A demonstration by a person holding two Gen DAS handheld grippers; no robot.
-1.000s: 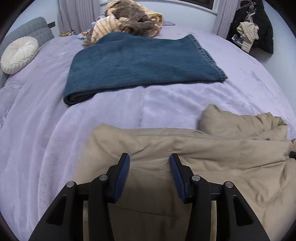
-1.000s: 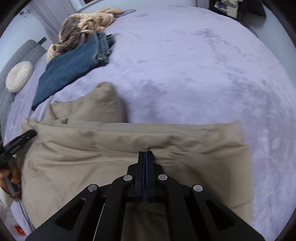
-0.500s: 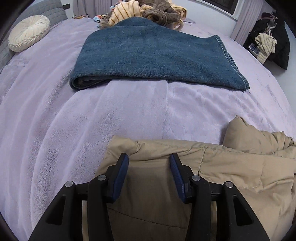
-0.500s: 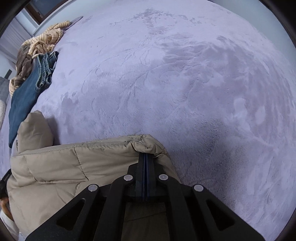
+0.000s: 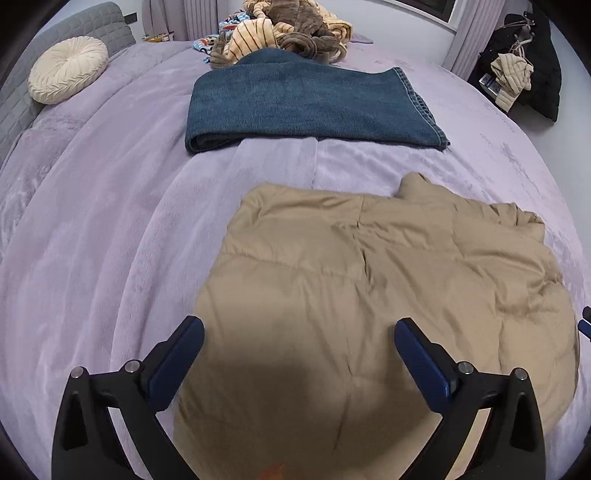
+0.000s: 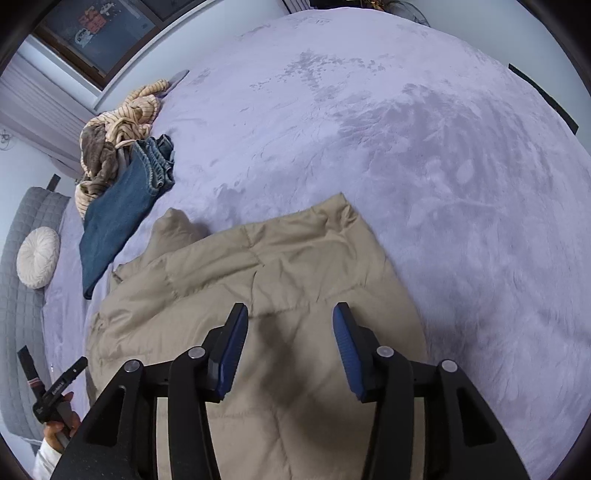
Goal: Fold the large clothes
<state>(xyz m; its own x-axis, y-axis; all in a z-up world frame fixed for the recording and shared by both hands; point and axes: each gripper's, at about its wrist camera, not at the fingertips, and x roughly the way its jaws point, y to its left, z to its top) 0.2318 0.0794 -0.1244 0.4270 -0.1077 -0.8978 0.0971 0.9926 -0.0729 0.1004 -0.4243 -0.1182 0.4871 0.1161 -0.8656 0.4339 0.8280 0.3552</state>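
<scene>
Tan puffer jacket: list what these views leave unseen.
- Tan puffer jacket: near hem, left wrist view, cut off by bottom edge, behind open left tongs.
- Right wrist view: right tongs cover its near part.
- Folded blue jeans: far end under striped clothes pile.

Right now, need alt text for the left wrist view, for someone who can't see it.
The open left gripper hovers over a tan puffy jacket lying folded on a lilac bedspread, its fingers spread with nothing between them. Beyond the jacket lie folded blue jeans, a heap of striped and brown clothes and a round cream pillow near the grey headboard.
</scene>
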